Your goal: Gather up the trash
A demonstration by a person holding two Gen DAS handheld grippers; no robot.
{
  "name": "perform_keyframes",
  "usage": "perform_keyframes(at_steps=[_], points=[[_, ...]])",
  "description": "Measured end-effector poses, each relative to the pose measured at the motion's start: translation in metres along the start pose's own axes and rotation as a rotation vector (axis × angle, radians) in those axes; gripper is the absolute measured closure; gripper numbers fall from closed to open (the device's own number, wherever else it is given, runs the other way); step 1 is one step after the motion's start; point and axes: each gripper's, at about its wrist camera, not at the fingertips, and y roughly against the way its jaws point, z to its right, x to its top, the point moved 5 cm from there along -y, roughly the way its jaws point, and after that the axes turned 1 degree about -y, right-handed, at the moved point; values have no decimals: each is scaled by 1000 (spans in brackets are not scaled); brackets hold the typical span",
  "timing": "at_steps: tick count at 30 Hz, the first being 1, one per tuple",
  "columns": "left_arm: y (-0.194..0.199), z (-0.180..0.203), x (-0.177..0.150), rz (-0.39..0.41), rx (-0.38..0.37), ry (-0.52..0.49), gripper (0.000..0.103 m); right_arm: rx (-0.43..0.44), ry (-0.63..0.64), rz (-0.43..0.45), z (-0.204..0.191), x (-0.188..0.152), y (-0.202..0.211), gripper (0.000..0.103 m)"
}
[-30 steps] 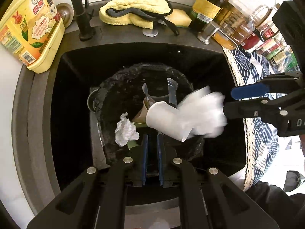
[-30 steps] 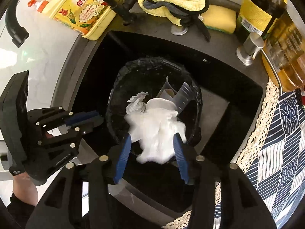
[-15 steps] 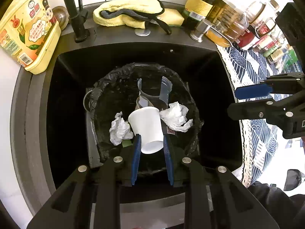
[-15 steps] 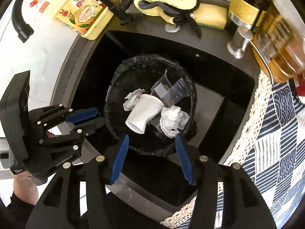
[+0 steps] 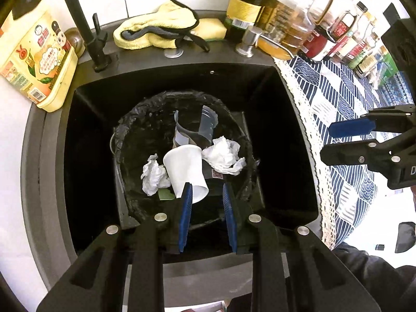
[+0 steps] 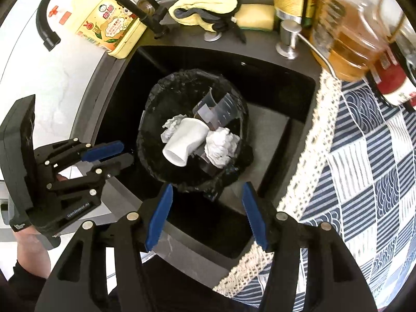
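A black-lined trash bin [image 5: 135,130] [image 6: 156,93] stands in the black sink. In it lie a white paper cup [image 5: 186,169] [image 6: 186,140], two crumpled white tissues [image 5: 223,154] [image 5: 153,175] and a clear plastic cup [image 5: 205,126]. My left gripper [image 5: 206,195] is open and empty above the bin's near edge; it also shows in the right wrist view [image 6: 114,153]. My right gripper [image 6: 206,195] is open and empty above the sink's near rim; it shows at the right in the left wrist view [image 5: 345,140].
A black faucet [image 5: 85,26], a yellow detergent jug [image 5: 33,59], a yellow cloth [image 5: 158,30] and a sponge sit behind the sink. Oil bottles [image 6: 345,26] and spice jars [image 5: 338,39] stand at the back right. A blue patterned cloth [image 6: 364,156] covers the counter at right.
The right gripper let go of the white tissue, which now lies in the bin beside the cup. The left gripper opened. Both grippers drew back and up from the bin.
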Motion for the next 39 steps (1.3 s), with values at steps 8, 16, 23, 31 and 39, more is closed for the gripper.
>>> perform_keyframes(at_steps=[8,16,23,31,39], points=[[19,31,-8,36,31,-6,69,0,2,54,23,-25,32,42],[44,77,-15,88,77,25,57,14,32,104,55,-57,70,39],[61,131,-25,124,105,54,31,31,39,155,95,-97,107,32],[76,181,-43,177,167,113,6,87,69,237,126,-148,139,9],[84,221,-68,254,234,165,6,61,153,365,146,-193,162,5]])
